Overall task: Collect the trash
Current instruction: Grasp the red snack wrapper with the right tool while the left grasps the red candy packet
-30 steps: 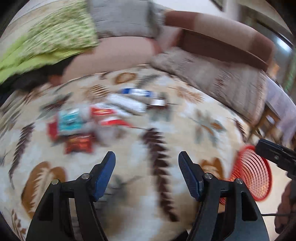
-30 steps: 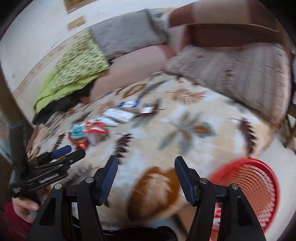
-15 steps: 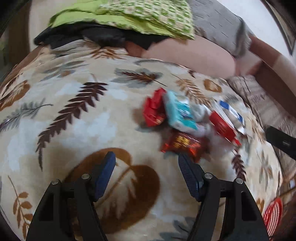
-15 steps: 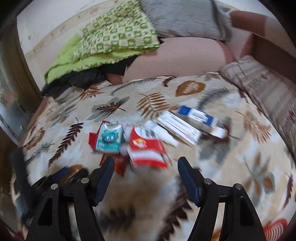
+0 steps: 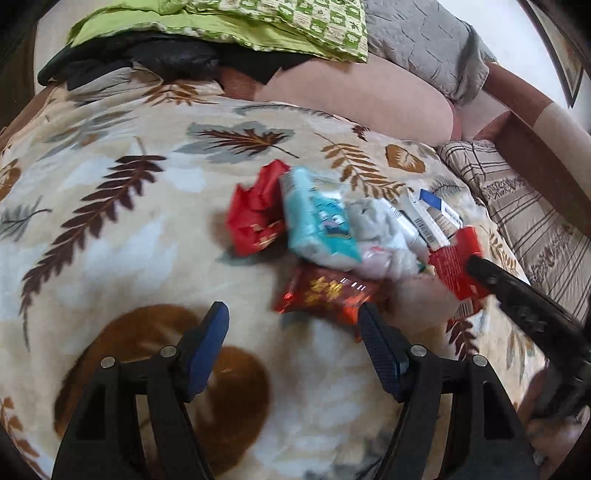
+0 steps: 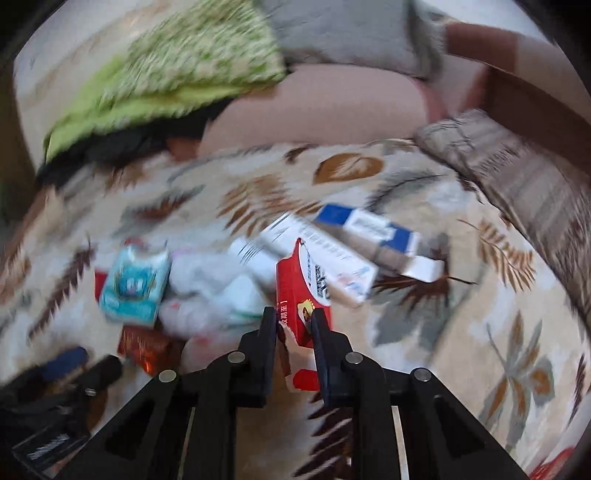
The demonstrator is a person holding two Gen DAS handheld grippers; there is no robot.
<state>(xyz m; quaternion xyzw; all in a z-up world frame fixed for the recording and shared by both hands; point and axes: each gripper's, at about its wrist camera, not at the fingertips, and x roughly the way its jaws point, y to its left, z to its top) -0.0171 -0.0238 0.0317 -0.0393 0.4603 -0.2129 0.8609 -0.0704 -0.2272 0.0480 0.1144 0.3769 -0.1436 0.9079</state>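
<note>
A heap of trash lies on a leaf-patterned blanket: a crumpled red wrapper, a teal packet, a shiny red-gold snack wrapper, crumpled white plastic, white and blue cartons and a red carton. My left gripper stands open just short of the snack wrapper, its right fingertip at the wrapper's edge. My right gripper is shut on the near end of the red carton; in the left wrist view it reaches in from the right.
A sofa backrest with green patterned cloth, a dark garment and a grey cushion rises behind the blanket. A striped cushion lies to the right. A red basket's rim shows at the lower right.
Both grippers moved in toward the trash heap. My right gripper went from open to shut on the red carton. The left stayed open and came closer to the snack wrapper.
</note>
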